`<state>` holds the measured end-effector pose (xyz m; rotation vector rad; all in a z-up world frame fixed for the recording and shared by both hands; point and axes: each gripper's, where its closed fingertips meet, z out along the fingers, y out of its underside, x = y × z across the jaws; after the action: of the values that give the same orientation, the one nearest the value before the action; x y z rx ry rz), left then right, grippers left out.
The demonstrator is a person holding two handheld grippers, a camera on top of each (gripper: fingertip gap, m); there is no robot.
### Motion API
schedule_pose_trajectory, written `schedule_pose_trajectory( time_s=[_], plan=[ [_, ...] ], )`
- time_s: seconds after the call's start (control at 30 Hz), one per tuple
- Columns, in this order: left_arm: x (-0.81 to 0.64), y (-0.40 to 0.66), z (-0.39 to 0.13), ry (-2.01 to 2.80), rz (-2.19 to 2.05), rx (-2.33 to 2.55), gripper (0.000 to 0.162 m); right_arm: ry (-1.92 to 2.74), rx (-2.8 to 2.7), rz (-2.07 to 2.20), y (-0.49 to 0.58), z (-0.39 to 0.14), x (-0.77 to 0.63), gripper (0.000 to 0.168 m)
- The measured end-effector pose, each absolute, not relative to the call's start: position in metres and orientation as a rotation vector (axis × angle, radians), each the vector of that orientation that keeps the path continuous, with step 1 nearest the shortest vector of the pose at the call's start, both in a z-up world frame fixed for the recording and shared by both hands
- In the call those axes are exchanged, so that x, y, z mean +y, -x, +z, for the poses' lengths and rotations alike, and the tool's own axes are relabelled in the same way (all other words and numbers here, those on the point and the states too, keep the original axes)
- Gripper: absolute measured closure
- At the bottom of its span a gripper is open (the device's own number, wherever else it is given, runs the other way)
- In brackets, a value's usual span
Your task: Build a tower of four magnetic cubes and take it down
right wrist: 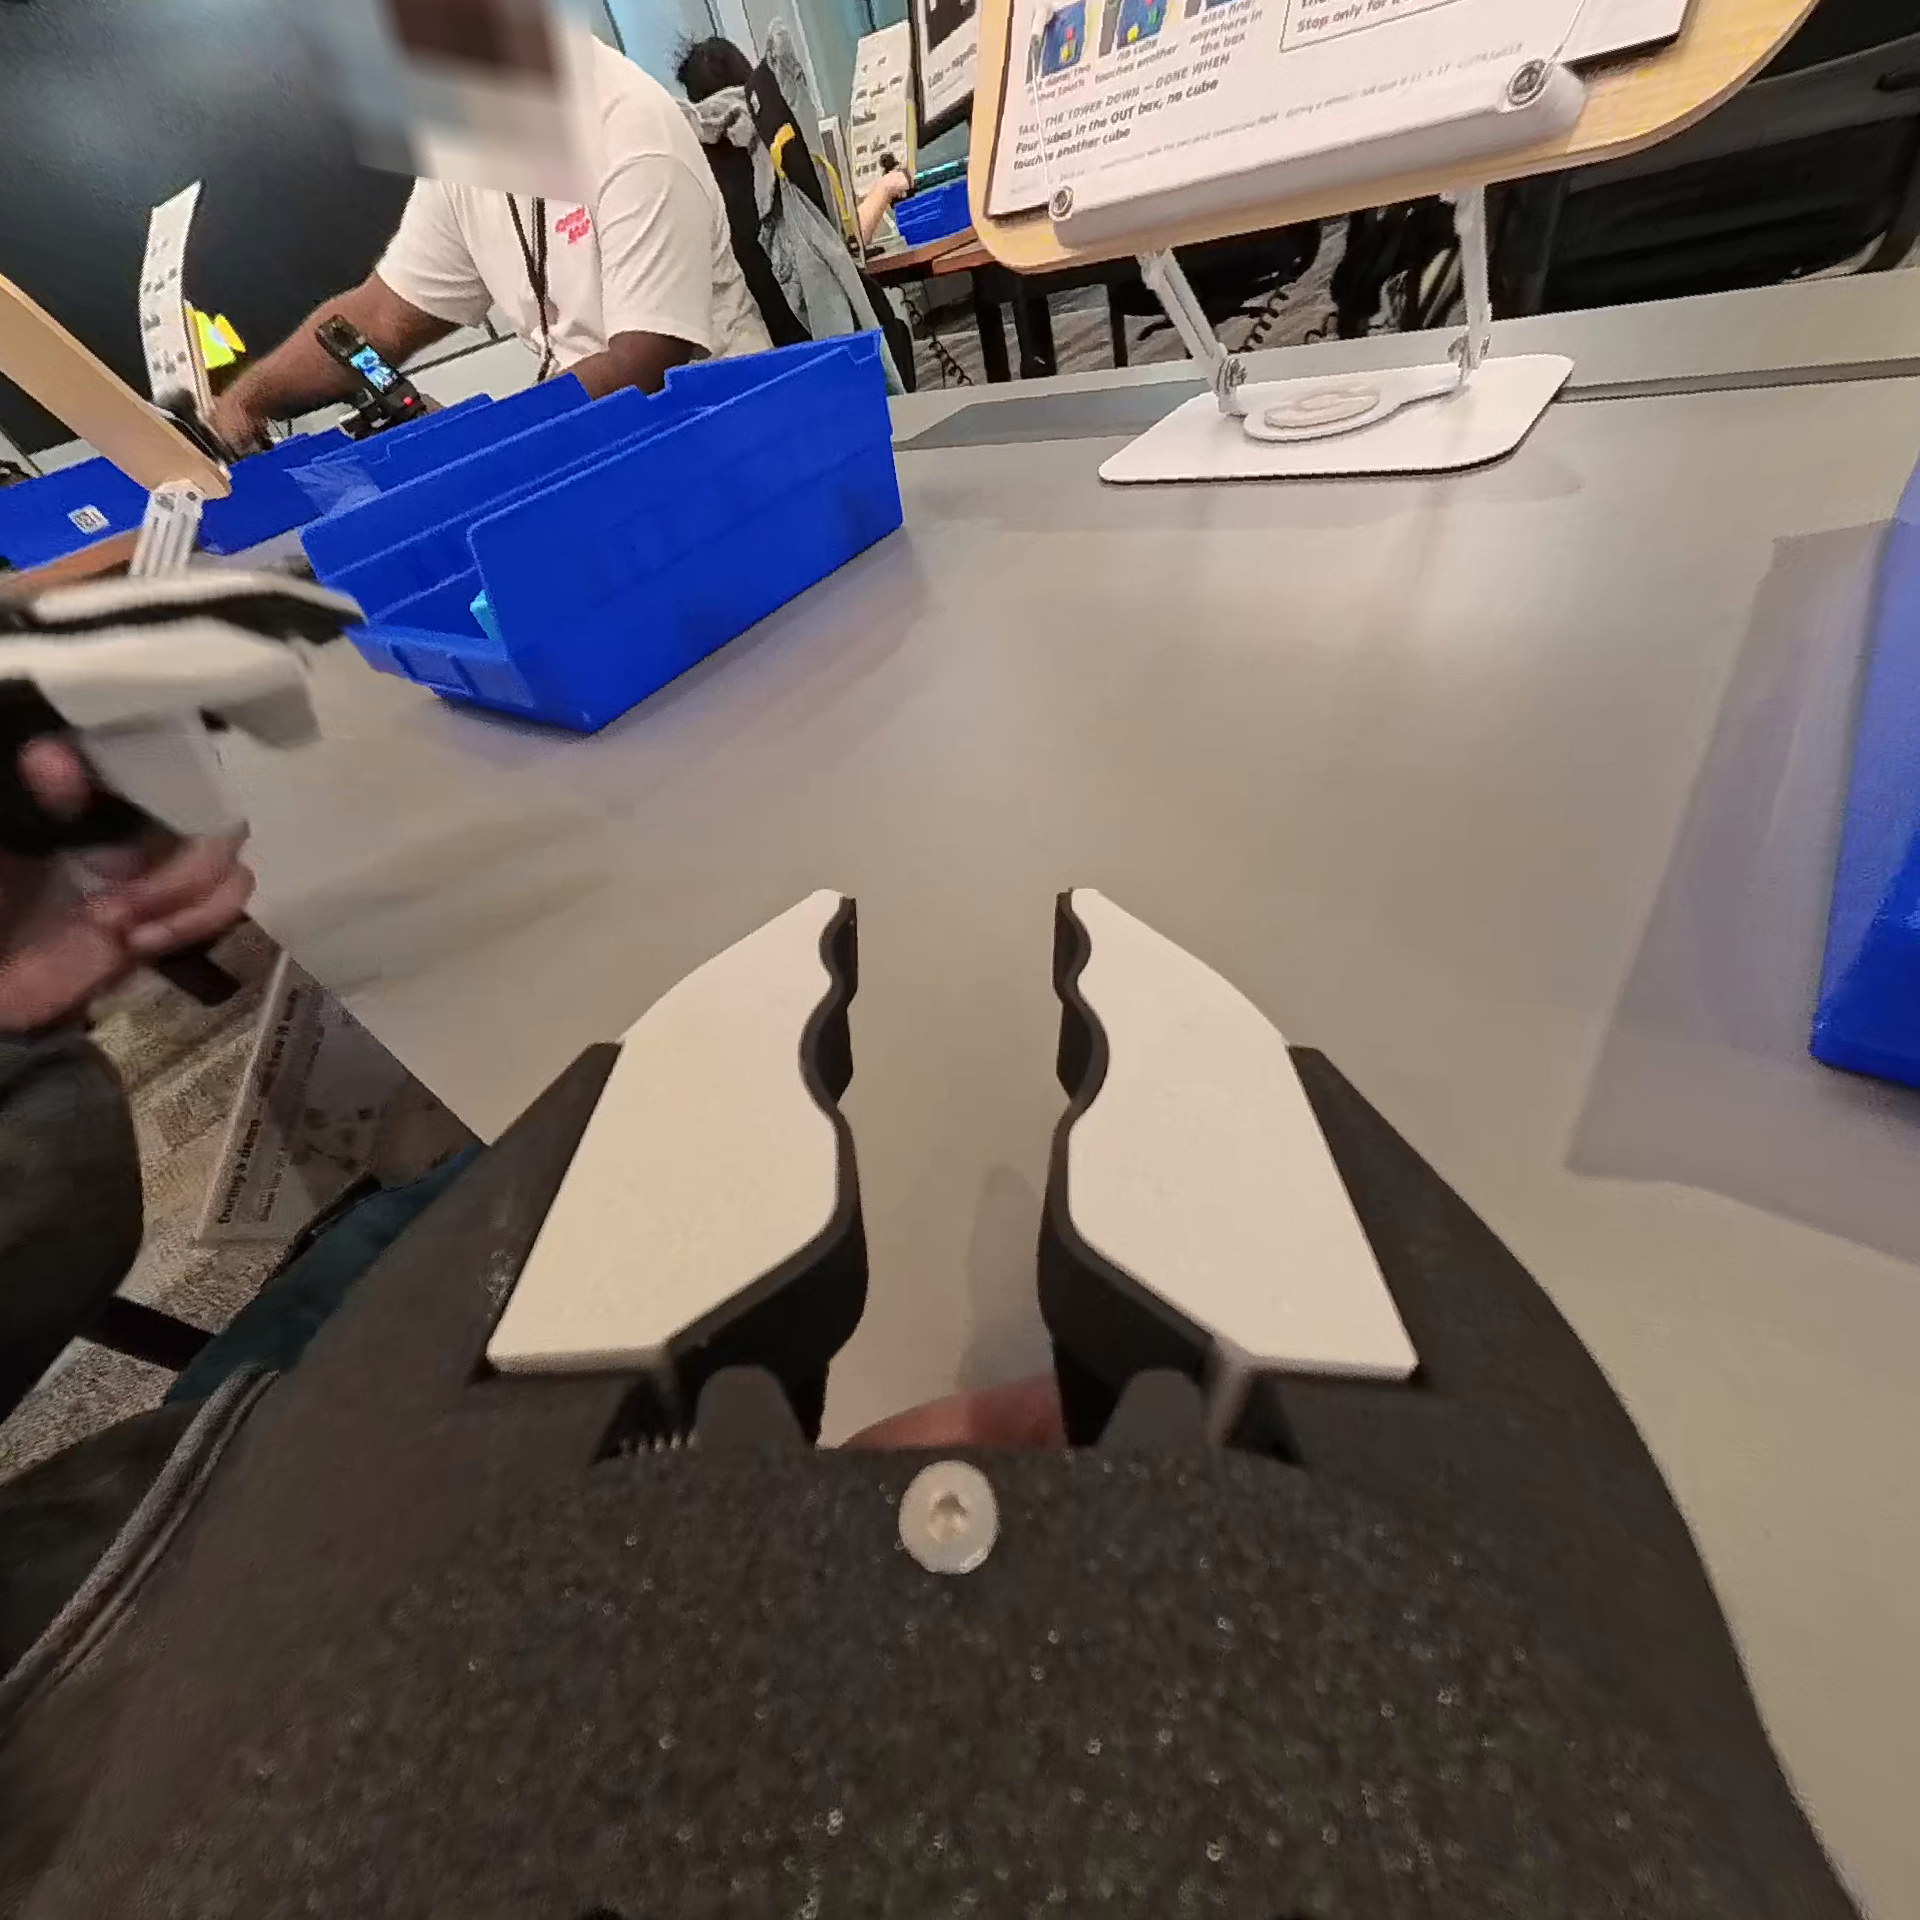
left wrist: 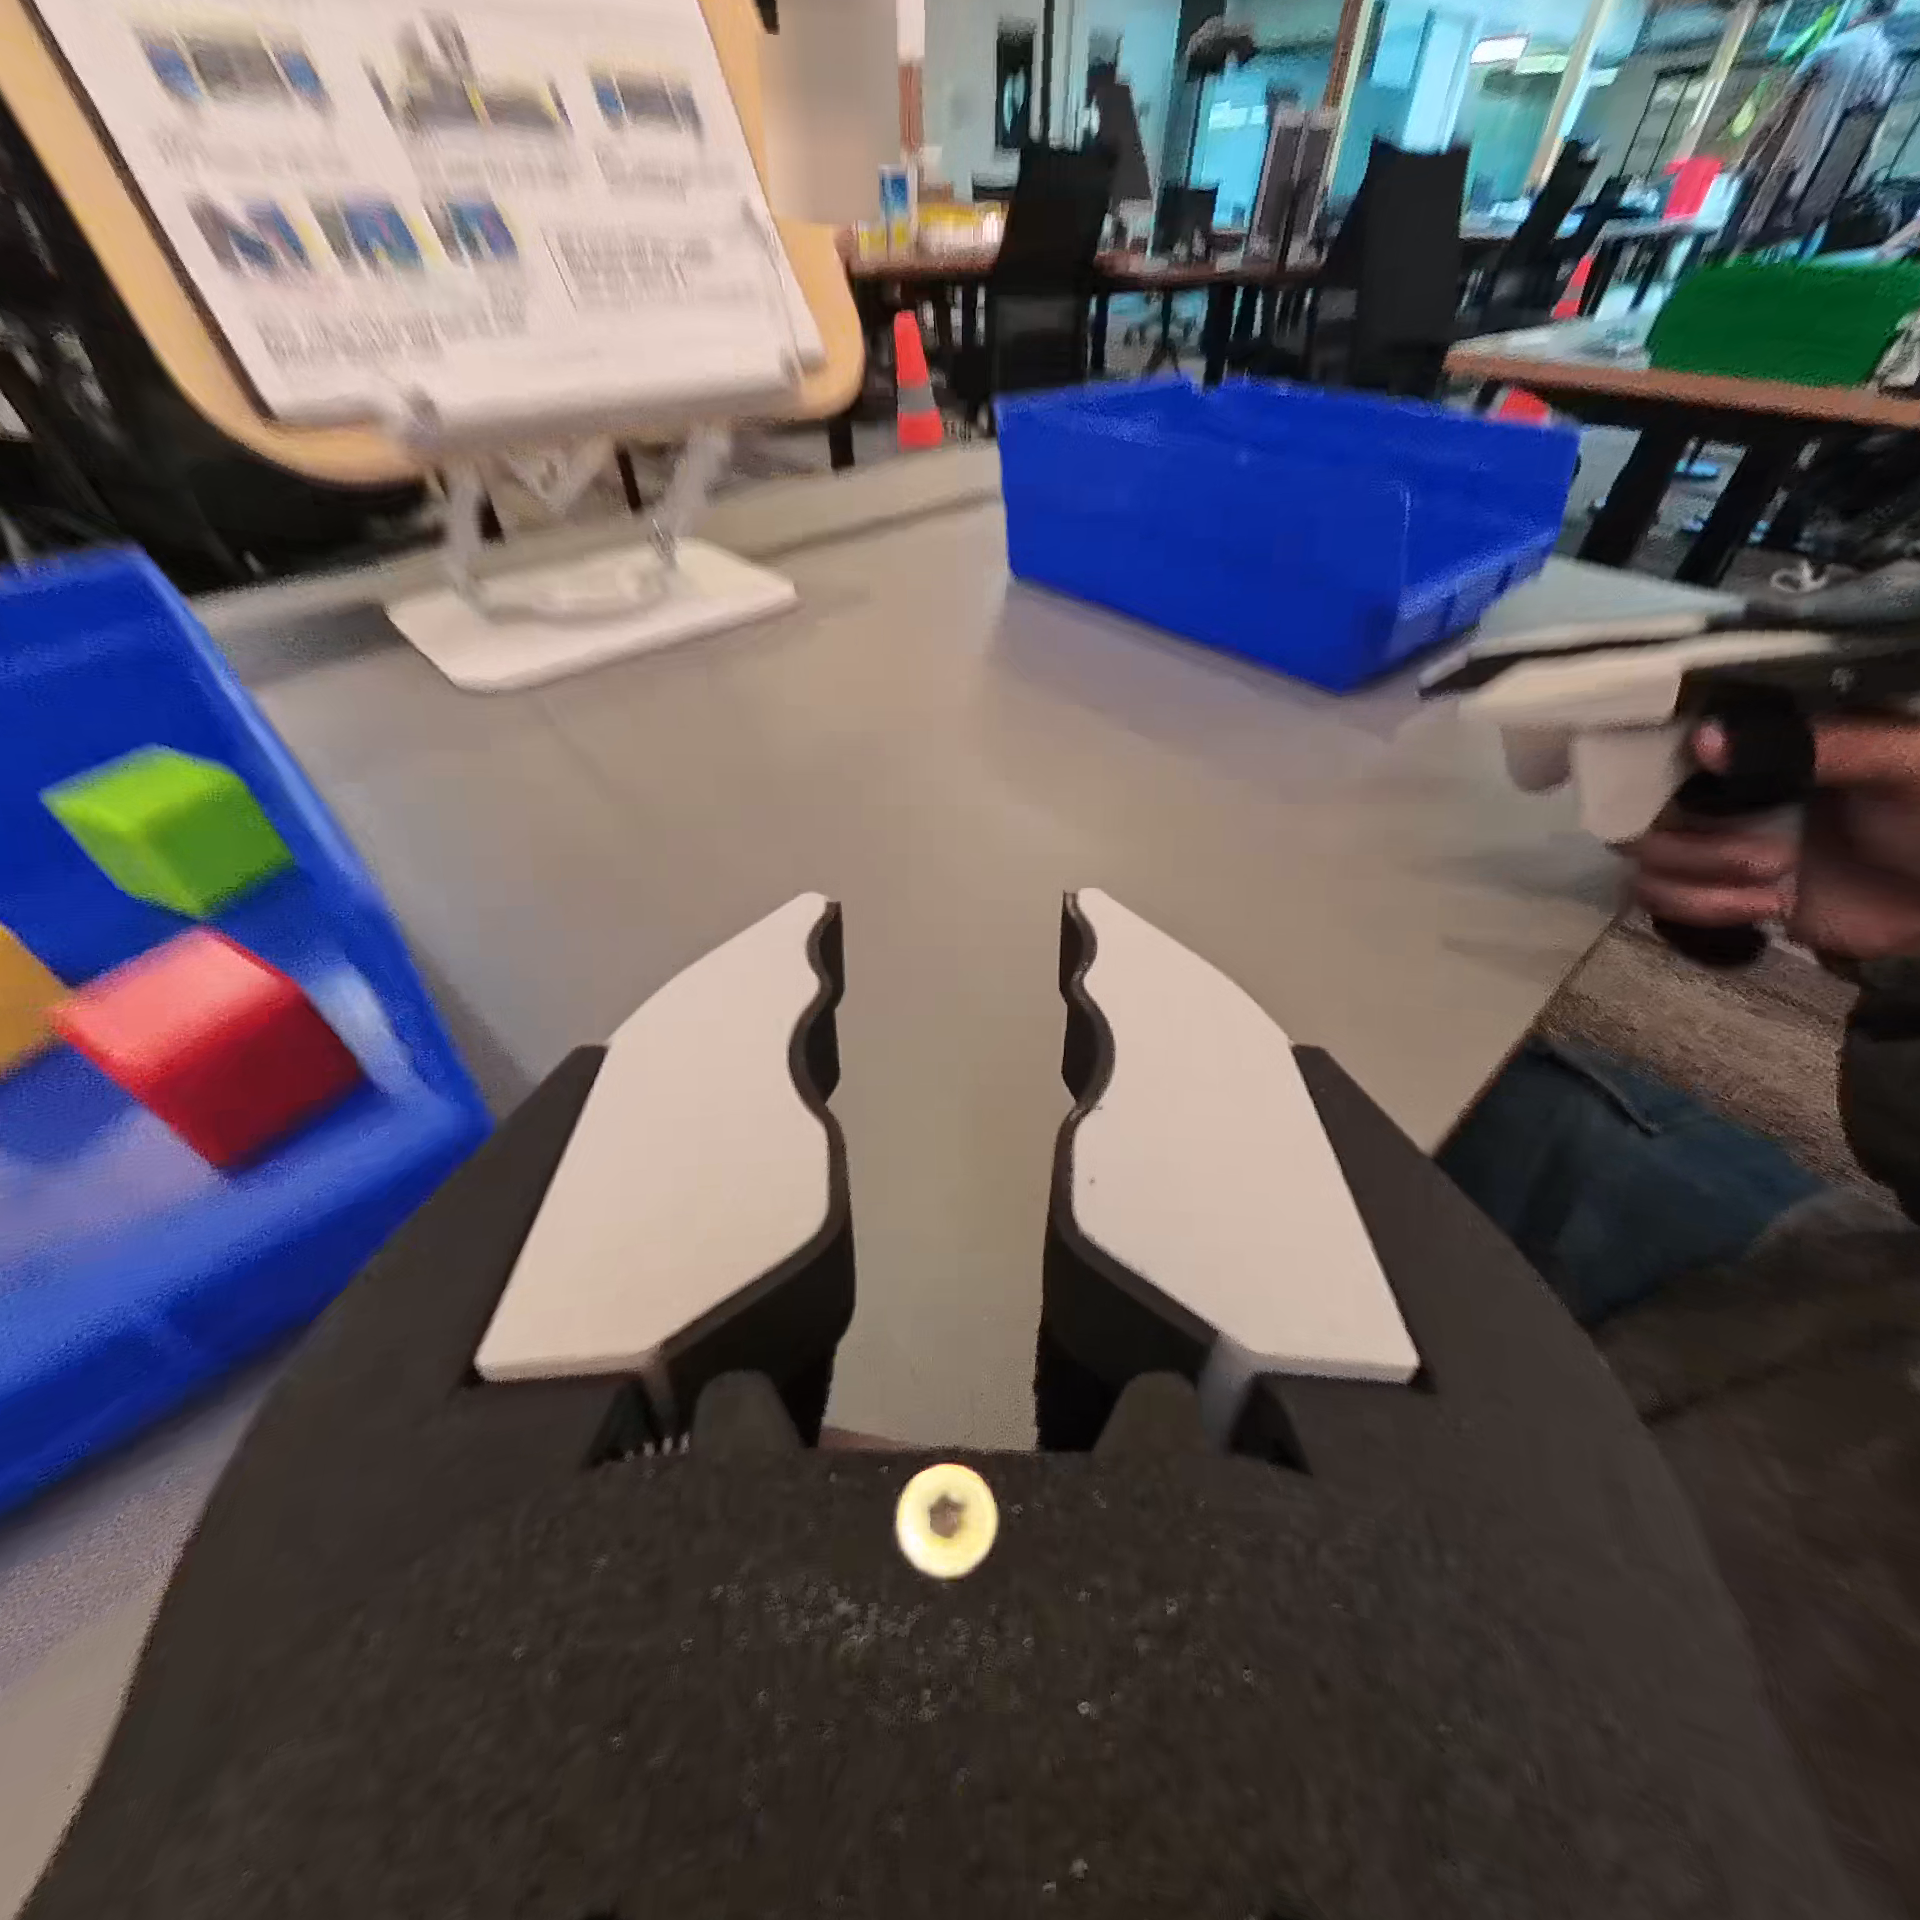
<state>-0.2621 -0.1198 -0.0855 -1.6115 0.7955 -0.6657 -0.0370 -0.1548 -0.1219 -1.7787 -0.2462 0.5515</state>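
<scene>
No tower is seen on the grey desk [left wrist: 935, 727], so the building is judged not to have been started yet. A green cube [left wrist: 171, 826], a red cube [left wrist: 213, 1039] and part of a yellow cube [left wrist: 21, 1003] are seen lying in the blue box [left wrist: 156, 1299] at the left, and a second blue box [left wrist: 1288, 540] is set farther back. The left gripper [left wrist: 948, 925] and the right gripper [right wrist: 956, 925] are each held partly apart over bare desk, and nothing is gripped by either.

Two blue bins [left wrist: 1288, 530], three visible cubes [left wrist: 171, 826], two claws [left wrist: 951, 925].
</scene>
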Motion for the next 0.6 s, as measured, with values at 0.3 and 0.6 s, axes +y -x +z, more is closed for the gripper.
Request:
schedule_pose_trajectory(
  time_s=[0.3, 0.6],
  plan=[
    [-0.004, 0.345, -0.016, 1.751, -0.504, 1.01, 0.117, 1.771, -0.287, 0.566, 0.044, -0.122, -0.158, 0.132],
    [0.119, 0.404, -0.116, 2.269, 0.027, 1.567, 0.116, 1.772, -0.286, 0.586, 0.044, -0.123, -0.158, 0.133]
  ],
)
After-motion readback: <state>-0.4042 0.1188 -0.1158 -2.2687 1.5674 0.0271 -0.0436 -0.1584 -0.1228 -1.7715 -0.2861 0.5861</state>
